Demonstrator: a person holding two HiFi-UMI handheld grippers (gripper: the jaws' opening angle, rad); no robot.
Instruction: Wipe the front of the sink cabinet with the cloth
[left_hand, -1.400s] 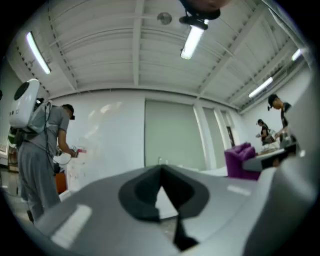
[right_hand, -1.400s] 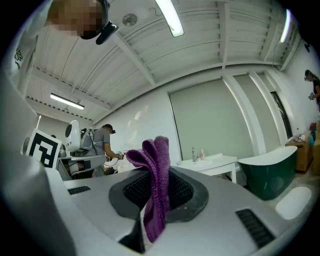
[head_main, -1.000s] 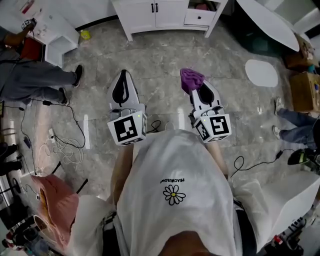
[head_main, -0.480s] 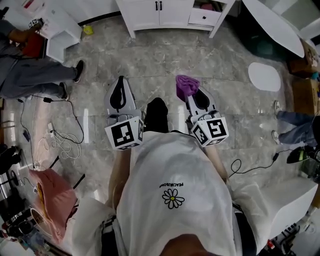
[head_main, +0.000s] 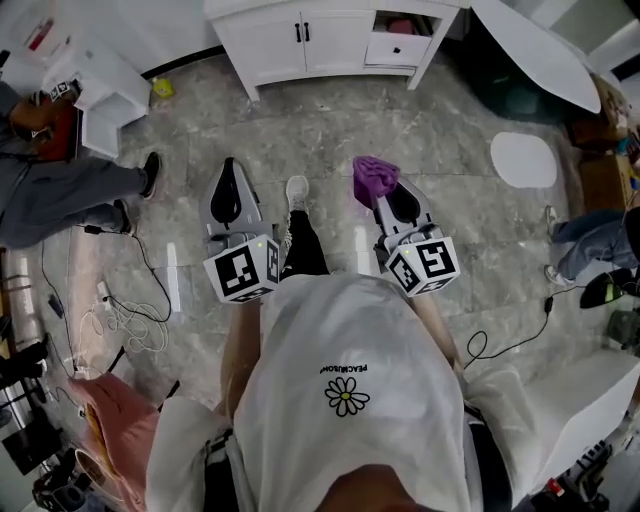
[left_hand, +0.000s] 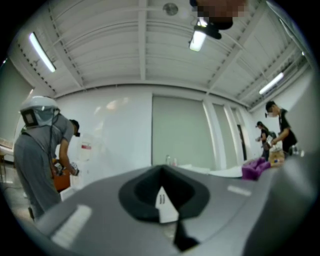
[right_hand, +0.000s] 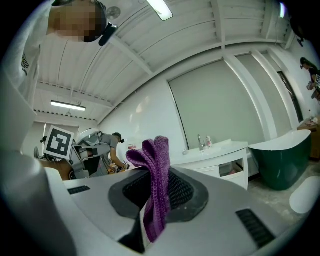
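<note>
Helper: Cabinet first. Where does it sit?

Me: The sink cabinet (head_main: 320, 40) is at the top centre of the head view. It is white, with two doors with dark handles and a small drawer to their right. It is well apart from both my grippers, across a stretch of grey stone floor (head_main: 300, 120). The cloth touches none of its front, so I judge the wiping has not begun.

Helper: And your grippers?

Me: The left gripper (head_main: 228, 172), left of centre in the head view, has its jaws closed together with nothing between them. The right gripper (head_main: 380, 200), right of centre, is clamped on the cloth.

Helper: How will that cloth behave?

Me: The cloth (head_main: 373, 176) is purple and bunched at the tip of my right gripper. In the right gripper view it stands up in a fold between the jaws, with a tail hanging below them. It looks like a looped, fuzzy weave, so I take it to be light, soft and floppy. I don't think it is fragile or slippery. It should give way when pressed, and the wad that sticks out past the tips would do the rubbing.

Helper: Is the hold in a good spot?

Me: It sits about mid-bunch, which seems sound. I'd want enough fabric proud of the tips that cloth, not gripper, meets the painted doors. A sideways drag could tug a thin pinch loose.
</note>
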